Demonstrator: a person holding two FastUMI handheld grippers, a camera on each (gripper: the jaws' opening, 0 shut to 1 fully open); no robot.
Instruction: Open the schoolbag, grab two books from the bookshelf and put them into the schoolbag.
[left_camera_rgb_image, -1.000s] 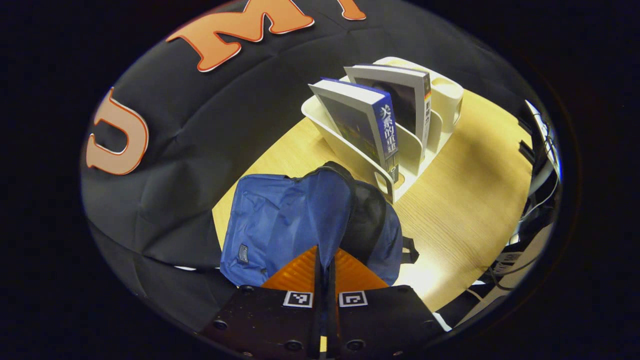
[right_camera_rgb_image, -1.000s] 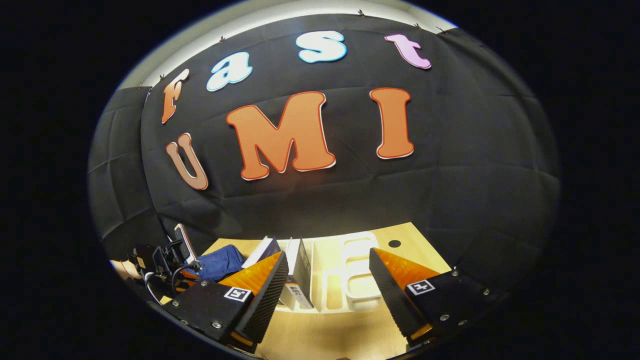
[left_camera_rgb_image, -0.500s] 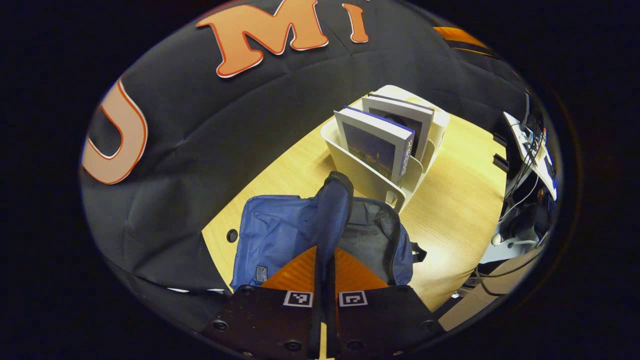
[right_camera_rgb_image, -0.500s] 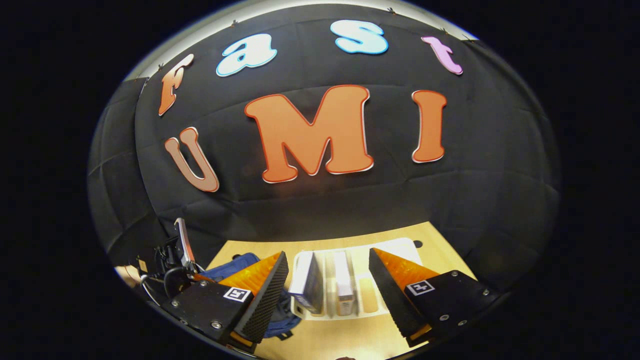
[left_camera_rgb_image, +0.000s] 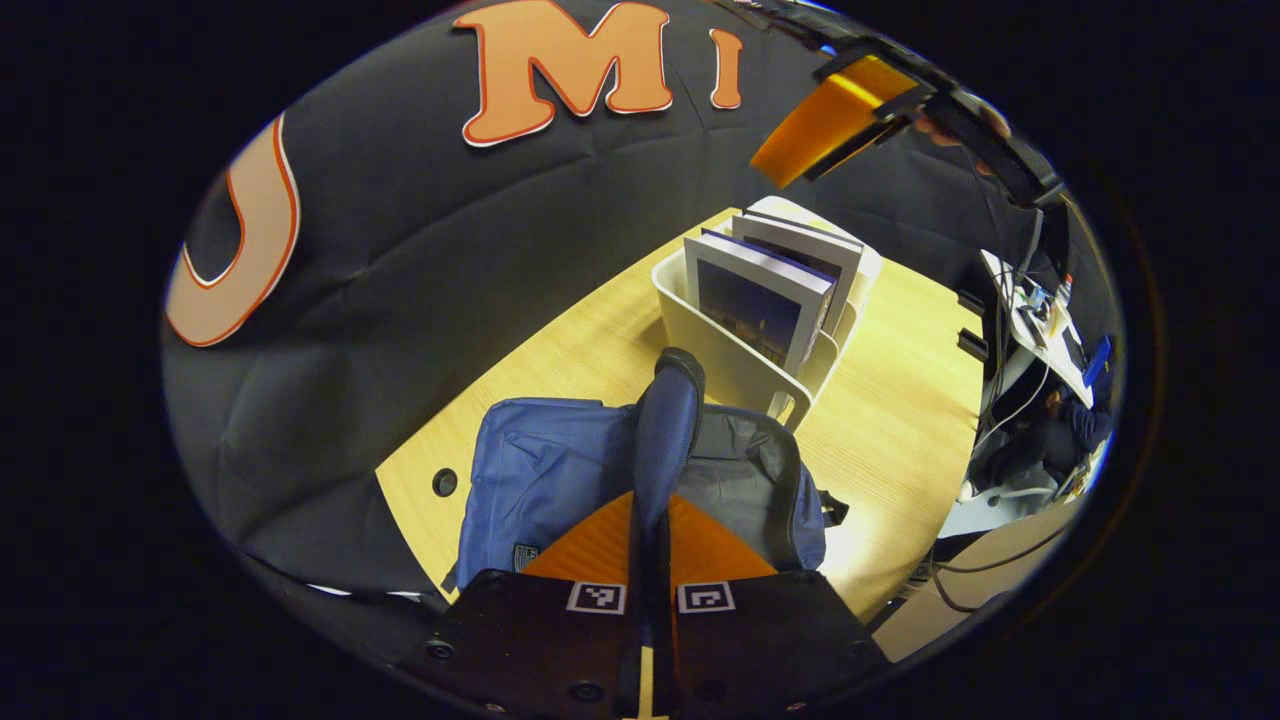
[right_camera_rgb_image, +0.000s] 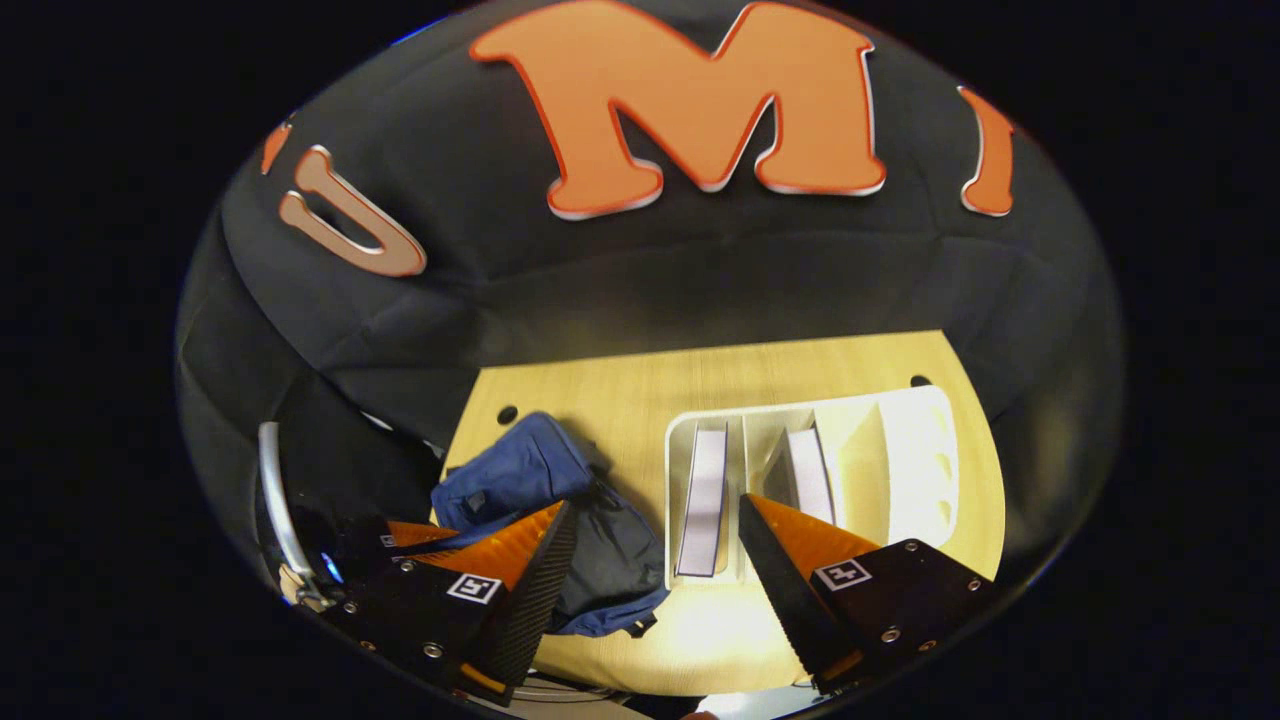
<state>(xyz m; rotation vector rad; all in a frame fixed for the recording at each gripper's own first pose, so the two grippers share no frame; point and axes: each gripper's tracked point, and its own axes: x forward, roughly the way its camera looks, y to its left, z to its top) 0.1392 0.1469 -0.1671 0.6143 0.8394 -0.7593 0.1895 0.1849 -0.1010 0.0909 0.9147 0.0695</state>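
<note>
On the wooden table: schoolbag, flap pinched up by left gripper. Right gripper, spread above bookshelf: centre over nearest book before closing.

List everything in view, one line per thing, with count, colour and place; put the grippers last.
Schoolbag: one, blue with a dark lining, on the table beside the bookshelf, its flap lifted.
Books: two, pale page edges with dark covers, upright in separate slots of the bookshelf.
Bookshelf: one, cream white, slotted desktop rack, on the table behind the schoolbag.
Table: one, light wood, under everything.
Cables and equipment: several, dark and white, beyond the table's far edge; too small to tell apart.
Left gripper: one, black with orange fingers, shut on the schoolbag's flap.
Right gripper: one, black with orange fingers, open, above the bookshelf, over the books.
</note>
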